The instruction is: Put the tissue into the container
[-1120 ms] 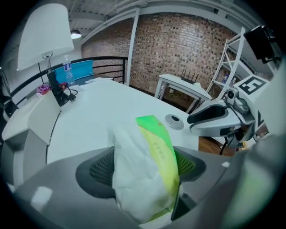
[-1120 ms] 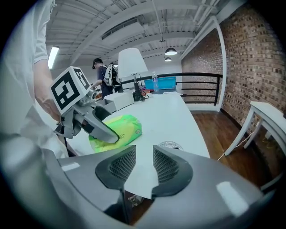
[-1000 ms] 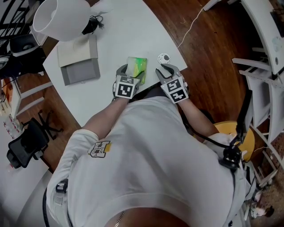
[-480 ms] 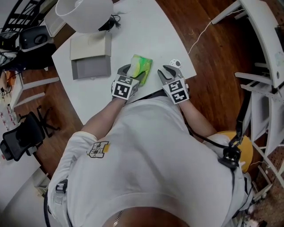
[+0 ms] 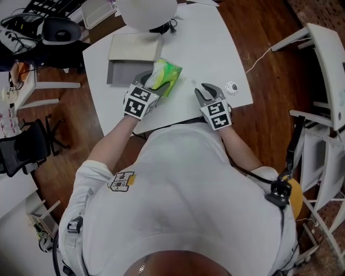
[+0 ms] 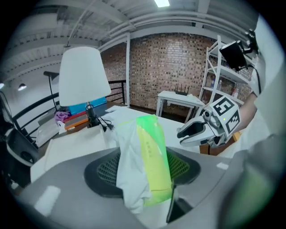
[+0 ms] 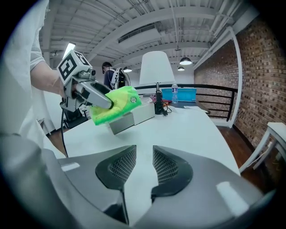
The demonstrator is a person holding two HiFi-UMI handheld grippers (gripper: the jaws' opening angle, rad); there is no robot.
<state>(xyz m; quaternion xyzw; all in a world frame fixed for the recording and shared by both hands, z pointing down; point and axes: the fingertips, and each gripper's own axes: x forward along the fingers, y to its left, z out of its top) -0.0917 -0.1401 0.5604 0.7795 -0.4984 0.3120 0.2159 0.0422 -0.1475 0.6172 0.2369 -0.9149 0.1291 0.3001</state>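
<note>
The tissue is a green and white pack (image 5: 165, 75), lifted off the white table (image 5: 210, 38). My left gripper (image 5: 153, 83) is shut on it, and the pack fills the gap between the pads in the left gripper view (image 6: 149, 156). It hangs just beside the grey open container (image 5: 125, 71), at that box's right end. From the right gripper view the pack (image 7: 114, 106) sits above the container (image 7: 129, 120). My right gripper (image 5: 202, 90) hovers near the table's front edge, its jaws a little apart with nothing between them (image 7: 144, 167).
A white lamp (image 5: 146, 11) with a black cable stands behind the container. A small round disc (image 5: 231, 88) lies at the table's right corner. A black chair (image 5: 21, 151) is on the left, and white shelving (image 5: 323, 54) on the right.
My left gripper has carried the green pack away from the front edge and leftward, up to the grey container. The right gripper has stayed near the front edge.
</note>
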